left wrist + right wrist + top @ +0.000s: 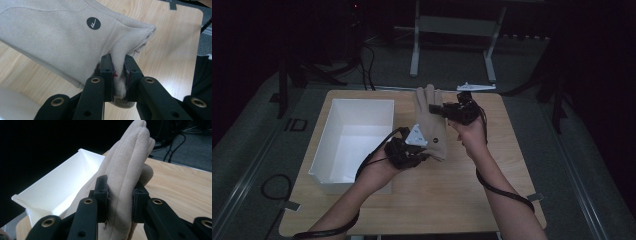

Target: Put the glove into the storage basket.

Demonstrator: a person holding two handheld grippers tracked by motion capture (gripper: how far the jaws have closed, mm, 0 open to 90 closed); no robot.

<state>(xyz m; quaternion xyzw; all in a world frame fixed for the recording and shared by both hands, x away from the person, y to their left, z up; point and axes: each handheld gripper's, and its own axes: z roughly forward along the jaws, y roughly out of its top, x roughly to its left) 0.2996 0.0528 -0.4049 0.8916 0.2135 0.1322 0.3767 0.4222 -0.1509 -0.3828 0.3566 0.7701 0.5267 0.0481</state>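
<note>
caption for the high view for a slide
Both tongs, left and right, hold a beige glove above the table beside a white bin.

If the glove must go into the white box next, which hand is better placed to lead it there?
Probably the left. The left hand-held gripper clamps the beige glove at its cuff, right beside the white box. The right hand-held gripper grips the finger end, farther from it.

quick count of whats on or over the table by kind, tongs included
Beige glove: 1
White box: 1
Black tongs: 2, the left tongs and the right tongs, both clamped on the glove
Total: 4
</note>
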